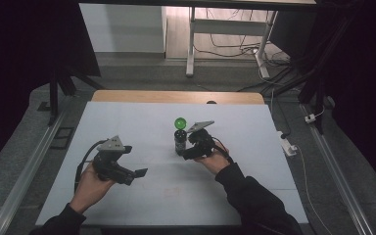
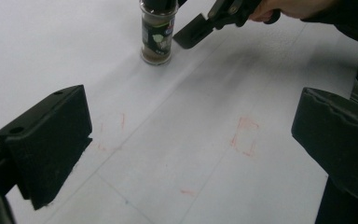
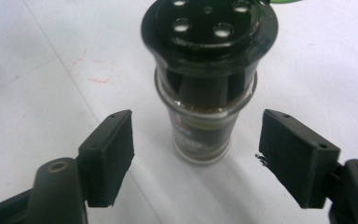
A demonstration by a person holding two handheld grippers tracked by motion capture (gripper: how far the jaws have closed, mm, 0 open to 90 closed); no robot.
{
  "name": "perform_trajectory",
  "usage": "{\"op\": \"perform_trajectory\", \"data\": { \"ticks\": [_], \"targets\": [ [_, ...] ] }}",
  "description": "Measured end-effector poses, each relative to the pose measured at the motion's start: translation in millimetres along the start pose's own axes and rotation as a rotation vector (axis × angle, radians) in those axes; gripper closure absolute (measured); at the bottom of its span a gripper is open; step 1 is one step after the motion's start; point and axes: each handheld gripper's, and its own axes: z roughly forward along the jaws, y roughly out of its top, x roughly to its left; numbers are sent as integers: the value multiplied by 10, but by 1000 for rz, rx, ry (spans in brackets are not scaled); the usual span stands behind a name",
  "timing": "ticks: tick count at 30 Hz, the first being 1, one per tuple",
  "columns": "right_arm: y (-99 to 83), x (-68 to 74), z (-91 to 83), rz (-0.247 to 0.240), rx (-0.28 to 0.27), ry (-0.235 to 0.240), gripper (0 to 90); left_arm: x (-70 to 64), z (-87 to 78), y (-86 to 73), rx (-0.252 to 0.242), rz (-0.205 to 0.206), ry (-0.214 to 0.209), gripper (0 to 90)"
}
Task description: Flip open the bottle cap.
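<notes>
A glass spice jar with a black perforated lid stands upright near the middle of the white table top. A green ball sits just behind it. My right gripper is at the jar's right side. In the right gripper view it is open, with the jar standing between and just beyond the two pads, touching neither. My left gripper is held low at the front left. It is open and holds nothing, and it faces the jar from a distance.
Faint red marks are drawn on the white sheet ahead of my left gripper. A wooden table edge runs along the back. Beyond it are a white desk frame and cables on the floor.
</notes>
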Motion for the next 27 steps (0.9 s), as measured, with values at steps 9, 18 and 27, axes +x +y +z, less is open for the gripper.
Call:
{"op": "perform_trajectory", "data": {
  "ticks": [9, 18, 27],
  "targets": [
    [-79, 85, -237, 19, -10, 51, 152, -37, -202, -235, -20, -39, 19, 0],
    [-249, 216, -542, 27, -4, 88, 64, -85, -385, -482, -23, -68, 42, 0],
    [-413, 347, -870, 19, -34, 95, 13, -88, -592, -750, -46, -140, 55, 0]
  ]
}}
